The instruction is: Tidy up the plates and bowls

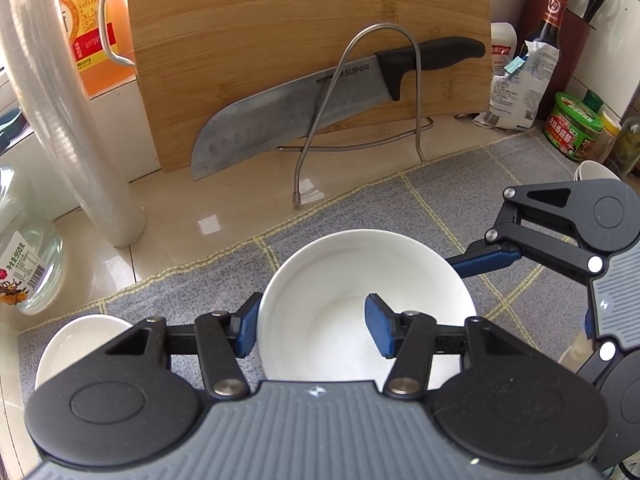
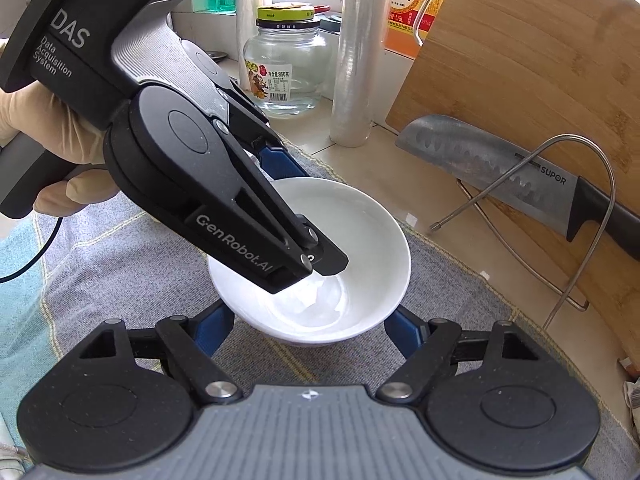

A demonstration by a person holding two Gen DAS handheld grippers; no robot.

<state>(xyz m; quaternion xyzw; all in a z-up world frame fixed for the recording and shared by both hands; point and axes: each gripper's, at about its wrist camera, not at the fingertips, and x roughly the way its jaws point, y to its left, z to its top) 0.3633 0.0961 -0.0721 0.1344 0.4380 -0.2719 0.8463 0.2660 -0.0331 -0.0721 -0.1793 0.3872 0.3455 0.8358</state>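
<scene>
I have the left tongs (image 1: 312, 330) clamped on the near rim of the white bowl (image 1: 360, 280), which sits on the grey mat (image 1: 400, 200). My right tongs (image 2: 310, 326) straddle it, apparently unpinched. Next, I'd lift it toward the white dish (image 1: 76, 344).

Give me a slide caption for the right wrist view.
Left claw grips the white bowl's rim on the grey mat while the right claw straddles it.

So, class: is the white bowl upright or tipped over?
Upright: the bowl sits on the mat, open side up, inside bare.
</scene>
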